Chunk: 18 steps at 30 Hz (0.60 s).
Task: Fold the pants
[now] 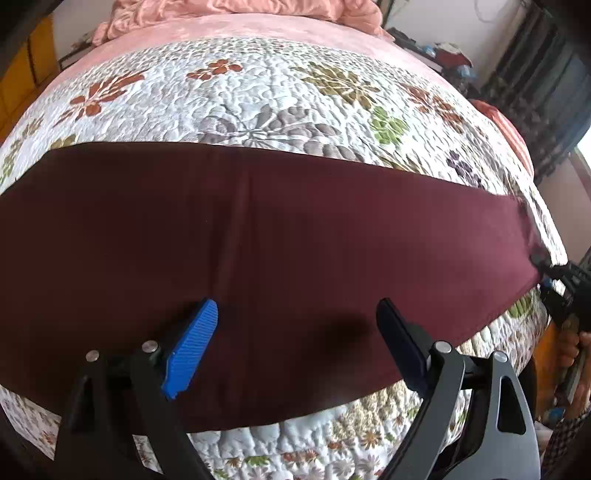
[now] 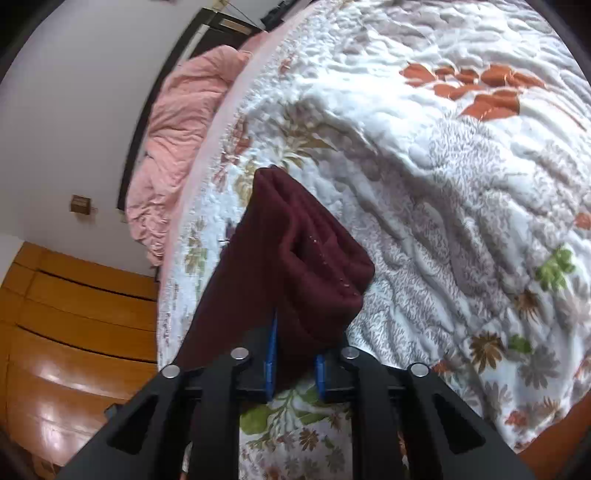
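The maroon pants [image 1: 258, 236] are lying stretched in a long flat band across the floral quilt [image 1: 258, 99] that is covering the bed, running from the left edge of the left wrist view to the far right. A faint lengthwise crease is showing near the middle of the cloth.

The left gripper [image 1: 295, 317] is hovering over the near half of the pants with its fingers [image 1: 192, 347] standing wide apart; nothing is sitting between them, and only their shadow is falling on the fabric.

The right gripper [image 2: 295, 354] is holding the narrow end of the pants [image 2: 295, 266]: its blue-padded fingers [image 2: 271, 354] are pressing together on a bunched fold of the cloth, which is rising off the quilt [image 2: 443, 184] in thick layers in front of the camera. In the left wrist view that gripper [image 1: 546, 273] is appearing at the right end of the band, where the fabric is pulling to a point.

A crumpled pink blanket [image 1: 240, 14] is lying at the far side of the bed, and a wooden cabinet [image 2: 74, 332] is standing beside it.
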{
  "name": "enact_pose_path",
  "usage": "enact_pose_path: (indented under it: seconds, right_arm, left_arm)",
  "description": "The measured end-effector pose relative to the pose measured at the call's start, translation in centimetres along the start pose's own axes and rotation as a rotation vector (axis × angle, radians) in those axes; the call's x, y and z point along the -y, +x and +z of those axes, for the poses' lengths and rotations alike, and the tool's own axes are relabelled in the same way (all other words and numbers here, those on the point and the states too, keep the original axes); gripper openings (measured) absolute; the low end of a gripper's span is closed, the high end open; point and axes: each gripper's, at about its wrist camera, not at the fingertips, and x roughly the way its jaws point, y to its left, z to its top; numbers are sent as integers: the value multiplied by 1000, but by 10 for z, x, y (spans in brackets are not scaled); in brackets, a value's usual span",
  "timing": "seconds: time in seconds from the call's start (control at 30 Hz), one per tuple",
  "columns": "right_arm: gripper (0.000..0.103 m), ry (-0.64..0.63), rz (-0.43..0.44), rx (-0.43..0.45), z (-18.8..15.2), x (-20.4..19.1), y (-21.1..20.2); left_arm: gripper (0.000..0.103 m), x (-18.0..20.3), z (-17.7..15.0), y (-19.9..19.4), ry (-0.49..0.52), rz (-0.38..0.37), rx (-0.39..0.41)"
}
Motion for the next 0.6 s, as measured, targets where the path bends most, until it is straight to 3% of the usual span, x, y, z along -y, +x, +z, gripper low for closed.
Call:
enact_pose_path:
  seconds: [0.07, 0.17, 0.27, 0.33, 0.4, 0.43, 0.53, 0.6]
  right_arm:
    - [37, -6, 9, 2, 1, -6, -3]
    - [51, -20, 22, -6, 0, -14, 0]
    - [51, -7, 8, -2, 1, -15, 6]
    - [44, 1, 6, 6, 4, -16, 7]
    - [20, -2, 29, 5, 6, -21, 3]
    - [16, -14, 66, 8, 8, -29, -1]
    - [15, -142, 110, 39, 12, -66, -17]
    - [14, -235, 152, 77, 7, -88, -33]
  left_arm:
    - [87, -4, 3, -5, -38, -21, 1]
    - [88, -11, 7, -17, -80, -34, 32]
    - [90, -16, 5, -16, -68, 37, 33]
    - [90, -21, 2, 4, -40, 57, -42]
    - [90, -18, -1, 6, 10, 77, -16]
    - [90, -16, 0, 4, 9, 80, -16]
    - [89, -22, 5, -13, -77, -31, 19]
    - [90, -26, 6, -24, -128, -45, 75]
